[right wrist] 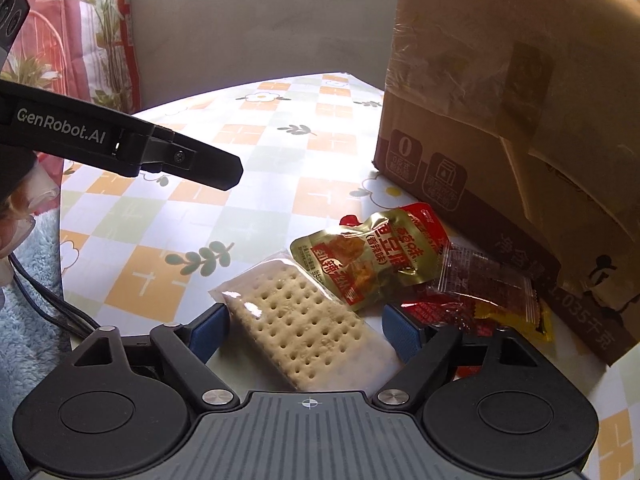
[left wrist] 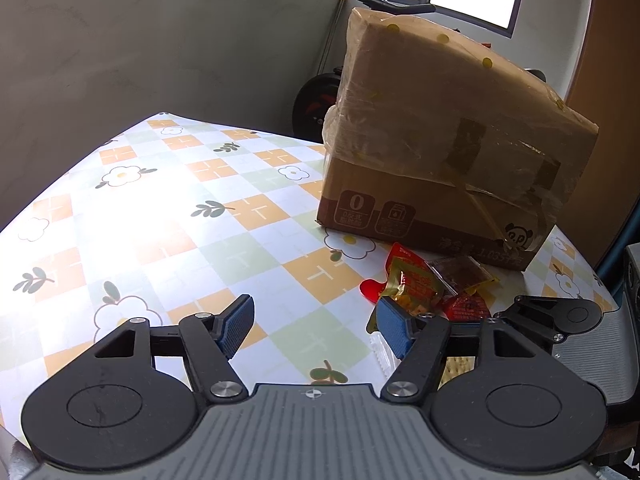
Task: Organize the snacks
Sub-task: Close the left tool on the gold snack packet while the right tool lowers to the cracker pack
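A clear-wrapped cracker packet point(right wrist: 304, 328) lies slantwise on the flowered tablecloth point(right wrist: 260, 200). My right gripper point(right wrist: 306, 334) is shut on it, a blue pad against each long edge. Just beyond lie a gold-and-red pouch point(right wrist: 372, 256), a clear packet of dark snack point(right wrist: 484, 280) and a red packet point(right wrist: 436, 312), all in front of a taped cardboard box point(right wrist: 500, 100). My left gripper point(left wrist: 316, 324) hovers open over bare cloth, left of the same pouch point(left wrist: 412, 284), with nothing between its pads. One of its fingers point(right wrist: 192, 158) shows in the right wrist view.
The cardboard box point(left wrist: 440, 152) fills the far right of the table. Pale blue fluffy fabric point(right wrist: 28, 320) and a dark cable point(right wrist: 52, 304) lie at the table's near left edge. A wall panel point(left wrist: 160, 40) stands behind the table.
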`<state>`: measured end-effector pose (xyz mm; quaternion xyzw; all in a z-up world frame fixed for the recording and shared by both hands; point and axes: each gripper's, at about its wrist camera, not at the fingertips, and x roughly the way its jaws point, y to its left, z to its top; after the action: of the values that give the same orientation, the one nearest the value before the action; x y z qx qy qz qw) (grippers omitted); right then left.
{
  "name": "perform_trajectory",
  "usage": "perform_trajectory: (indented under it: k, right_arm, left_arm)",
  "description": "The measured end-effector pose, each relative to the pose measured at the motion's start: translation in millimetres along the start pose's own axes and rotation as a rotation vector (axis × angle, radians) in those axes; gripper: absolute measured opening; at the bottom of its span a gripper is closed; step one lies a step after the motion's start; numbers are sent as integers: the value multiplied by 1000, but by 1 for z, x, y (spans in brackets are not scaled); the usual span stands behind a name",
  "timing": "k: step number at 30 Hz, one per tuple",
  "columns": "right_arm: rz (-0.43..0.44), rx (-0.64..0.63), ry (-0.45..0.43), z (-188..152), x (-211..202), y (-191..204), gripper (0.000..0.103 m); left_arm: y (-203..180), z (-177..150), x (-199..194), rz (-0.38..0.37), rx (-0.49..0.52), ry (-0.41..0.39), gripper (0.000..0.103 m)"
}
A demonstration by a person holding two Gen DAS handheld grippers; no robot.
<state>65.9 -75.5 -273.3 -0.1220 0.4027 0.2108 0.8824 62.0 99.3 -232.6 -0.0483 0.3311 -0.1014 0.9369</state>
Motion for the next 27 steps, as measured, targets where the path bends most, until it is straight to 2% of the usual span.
perform_trajectory:
  k: [2,5,12,17,22,27]
  right_arm:
    - [3,22,0,-1,-3,-1,66]
    - [52,77,-29,-5,-12,-5,63]
    - [11,194,-141,-17,-51,-31,60]
    - [-174,278,-149,-35,-67,-65,60]
    - [-367,392,-166,-44,-74,-100,60]
    - [-479,420,-155,-50,-66,-118,59]
  left_arm:
    - [0,0,0,3,-2,-2,70]
    - [0,0,0,6,-5,-5,70]
    - [0,1,2,6,-4,-4,70]
    - [-6,2,13,-12,21,17,70]
    - [-22,5,31,-64,66,30,70]
    - [-49,6,58,-89,138,55,70]
